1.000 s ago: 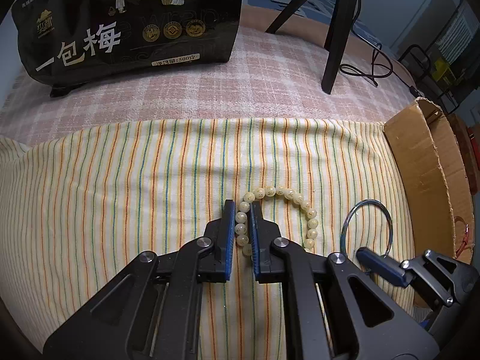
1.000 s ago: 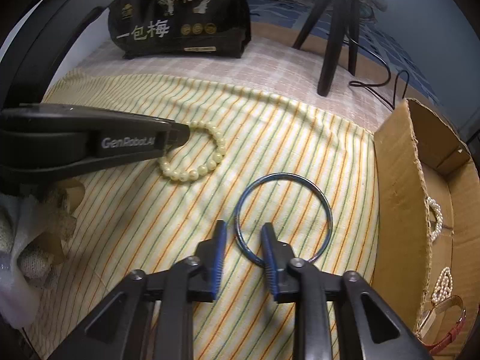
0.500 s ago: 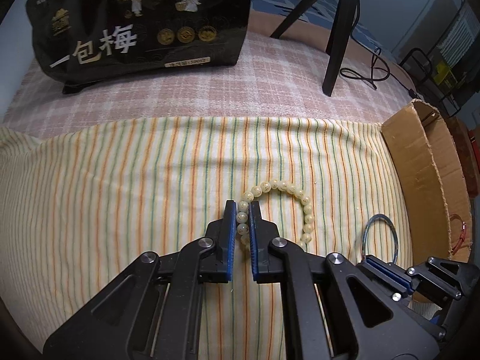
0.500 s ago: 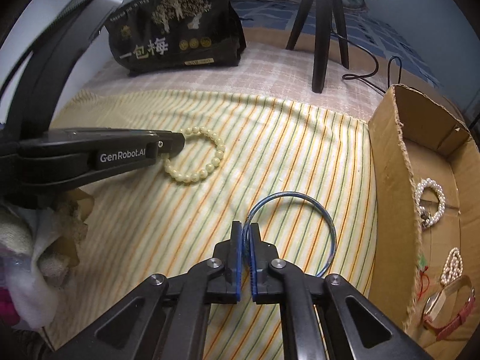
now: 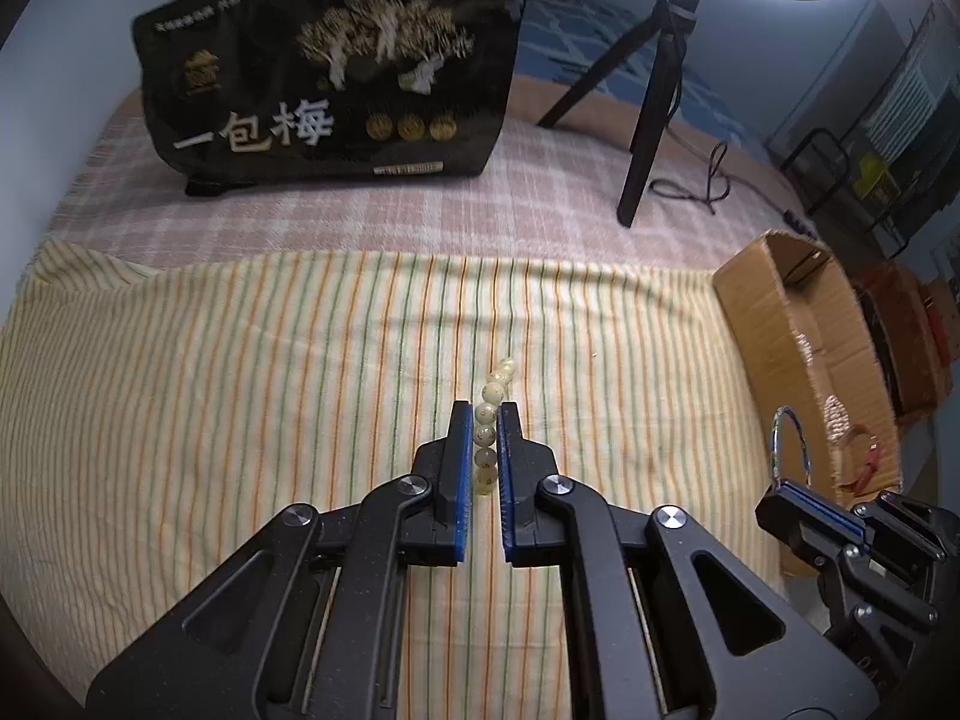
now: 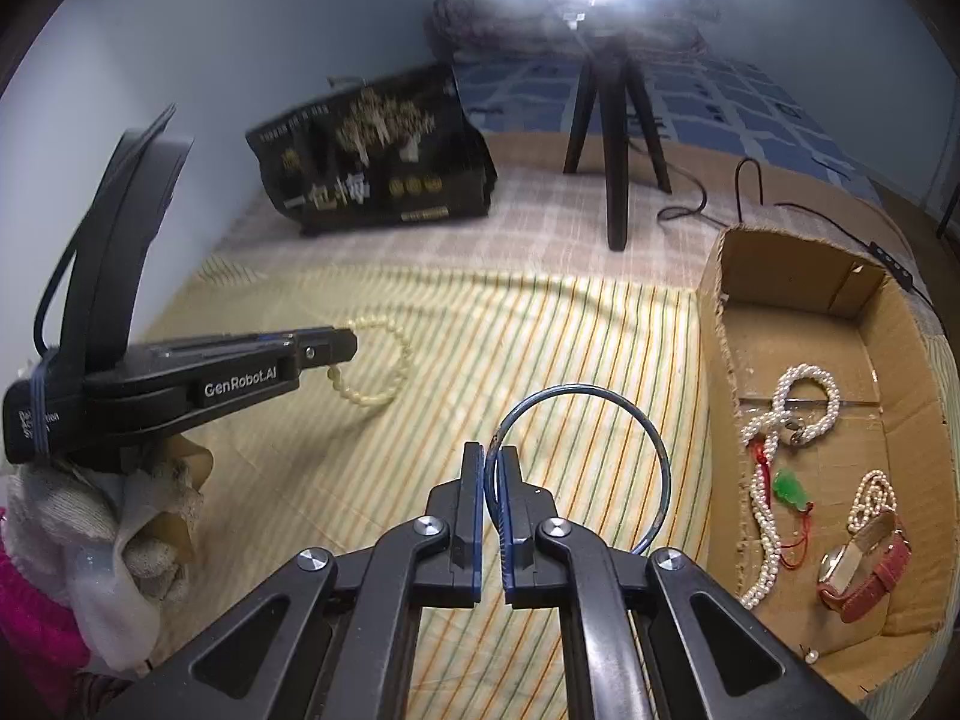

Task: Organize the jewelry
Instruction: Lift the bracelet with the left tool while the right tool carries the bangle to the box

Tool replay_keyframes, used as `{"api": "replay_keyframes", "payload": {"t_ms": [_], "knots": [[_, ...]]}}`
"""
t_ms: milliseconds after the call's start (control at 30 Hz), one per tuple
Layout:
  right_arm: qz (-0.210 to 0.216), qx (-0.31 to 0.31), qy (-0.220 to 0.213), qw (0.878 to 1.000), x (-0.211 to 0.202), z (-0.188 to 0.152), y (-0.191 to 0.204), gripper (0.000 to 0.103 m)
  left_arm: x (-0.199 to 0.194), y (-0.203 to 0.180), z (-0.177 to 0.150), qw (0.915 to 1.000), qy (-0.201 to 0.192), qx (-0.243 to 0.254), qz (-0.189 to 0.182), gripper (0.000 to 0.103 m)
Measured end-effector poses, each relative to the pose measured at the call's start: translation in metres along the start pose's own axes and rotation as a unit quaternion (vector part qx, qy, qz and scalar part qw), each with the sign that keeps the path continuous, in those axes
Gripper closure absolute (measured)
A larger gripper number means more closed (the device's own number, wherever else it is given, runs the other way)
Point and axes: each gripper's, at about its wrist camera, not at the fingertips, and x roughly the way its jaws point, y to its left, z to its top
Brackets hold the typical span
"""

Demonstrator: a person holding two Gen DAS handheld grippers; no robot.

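Left gripper [image 5: 481, 414] clamped on round, glossy cream bead bracelet [image 5: 489, 420], hanging clear of the striped cloth [image 5: 240, 390]. Right gripper [image 6: 491, 456] pinches thin blue metal bangle [image 6: 657, 450]. Corrugated cardboard box [image 6: 717, 360] holds pearl strands [image 6: 804, 402]; far side probably cropped.

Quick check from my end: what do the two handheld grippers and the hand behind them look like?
Both the left gripper and the right gripper are matte black with silver pivot bolts and blue-padded fingers. The left one carries white "GenRobot.AI" lettering and a black cable. A whitish knit glove and magenta sleeve show behind it.
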Motion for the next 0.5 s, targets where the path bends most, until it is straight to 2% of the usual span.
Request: {"api": "replay_keyframes", "payload": {"t_ms": [300,500], "knots": [[0.017,0.022,-0.039,0.999,-0.034,0.007,-0.006,0.102,-0.037,-0.007,0.0,0.9987,-0.031,-0.018,-0.035,0.098],[0.015,0.037,-0.066,0.997,-0.06,0.011,-0.022,0.102,-0.056,-0.028,0.0,0.9972,-0.05,-0.009,-0.055,0.098]]}}
